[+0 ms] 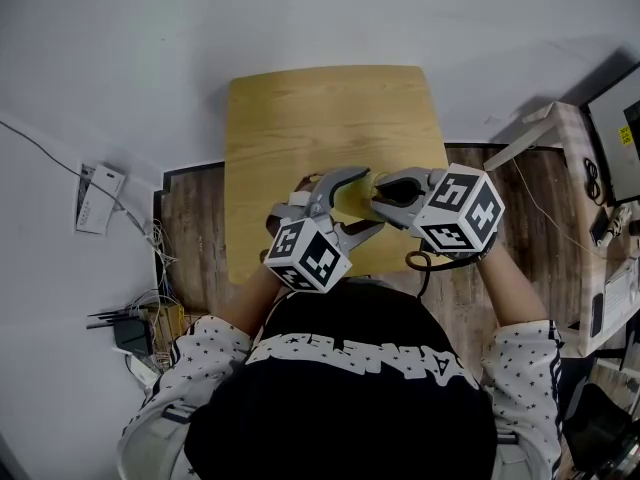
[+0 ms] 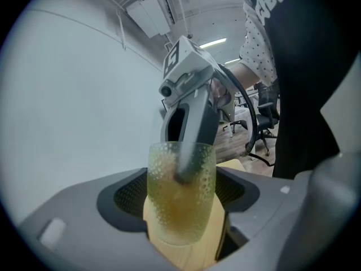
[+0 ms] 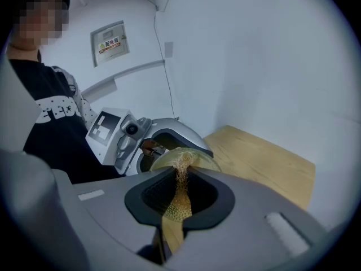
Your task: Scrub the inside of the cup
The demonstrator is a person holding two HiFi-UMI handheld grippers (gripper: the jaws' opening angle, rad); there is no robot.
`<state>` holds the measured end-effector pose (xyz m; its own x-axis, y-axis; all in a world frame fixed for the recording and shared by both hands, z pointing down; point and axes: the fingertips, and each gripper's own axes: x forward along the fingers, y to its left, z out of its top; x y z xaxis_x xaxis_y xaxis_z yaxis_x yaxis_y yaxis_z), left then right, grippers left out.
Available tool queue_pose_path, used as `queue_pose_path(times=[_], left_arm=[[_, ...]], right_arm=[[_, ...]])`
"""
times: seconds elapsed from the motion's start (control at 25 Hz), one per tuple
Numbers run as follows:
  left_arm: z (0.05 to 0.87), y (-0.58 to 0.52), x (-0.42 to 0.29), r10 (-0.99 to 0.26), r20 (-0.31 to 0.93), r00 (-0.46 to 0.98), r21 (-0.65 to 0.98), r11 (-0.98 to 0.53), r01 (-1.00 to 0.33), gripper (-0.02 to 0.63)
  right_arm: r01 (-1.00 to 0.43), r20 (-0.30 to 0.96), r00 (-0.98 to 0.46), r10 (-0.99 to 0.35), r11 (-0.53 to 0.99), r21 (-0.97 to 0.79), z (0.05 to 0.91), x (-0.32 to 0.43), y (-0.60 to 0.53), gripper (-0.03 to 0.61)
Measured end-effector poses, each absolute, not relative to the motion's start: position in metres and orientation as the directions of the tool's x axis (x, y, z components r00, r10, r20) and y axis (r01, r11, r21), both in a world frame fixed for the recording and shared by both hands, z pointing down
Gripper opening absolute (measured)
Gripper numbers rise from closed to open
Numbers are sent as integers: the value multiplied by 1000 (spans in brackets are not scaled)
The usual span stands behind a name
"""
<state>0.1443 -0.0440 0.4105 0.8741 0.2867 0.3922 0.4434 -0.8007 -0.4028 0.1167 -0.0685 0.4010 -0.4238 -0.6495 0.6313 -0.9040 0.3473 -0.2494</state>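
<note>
- The left gripper is clamping the cup by its sides, jaws standing wide and both dark ribbed pads pressing on the wall; I judge this side grip is leaving the mouth free for the other tool
- The right gripper is pinching the scrubber with its jaws almost together, and the frayed far end is reaching over the rim into the cup; gripping it by the near end is probably giving it reach toward the bottom
- In the left gripper view a grey jaw tip of the right gripper is showing through the upper wall, so it seems to be dipping into the mouth, and the scrubbing looks under way
- The cup is sitting between the two grippers, close in front of the person and over the near part of the table, tipped with its mouth toward the right gripper; whether it is touching the wood I cannot tell
- The cup is looking round, translucent and yellow-green, dimpled all over, a surface the ribbed pads should be biting well
- The scrubber is showing as a thin golden-brown mesh strip with loose fibres at its tip
- The table is showing pale grained wood with rounded corners; the gripper bodies are looking smooth and grey
</note>
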Motion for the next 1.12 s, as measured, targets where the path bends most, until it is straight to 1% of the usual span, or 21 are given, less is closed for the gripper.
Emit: queue_pose_path(times=[0.2, 0.4, 0.6, 0.72, 0.96, 1.12], left_arm=[[411, -45, 146, 245, 396, 885, -448, -789, 419, 365], [411, -48, 147, 206, 395, 895, -494, -774, 396, 365], [414, -51, 147, 188, 401, 896, -505, -771, 388, 365], [415, -52, 146, 195, 405, 893, -489, -779, 392, 365], [415, -53, 143, 217, 395, 893, -439, -809, 391, 365], [415, -52, 141, 249, 387, 888, -399, -823, 405, 365]], right_arm=[[-905, 599, -418, -683, 252, -343, 401, 121, -70, 54], [-875, 548, -422, -722, 167, -453, 401, 124, -74, 54], [-854, 520, -422, -743, 132, -504, 402, 126, -77, 52], [-869, 534, -412, -738, 142, -474, 403, 125, -79, 52], [-917, 593, -379, -710, 202, -344, 404, 120, -81, 52], [-926, 619, -378, -689, 275, -259, 403, 116, -79, 52]])
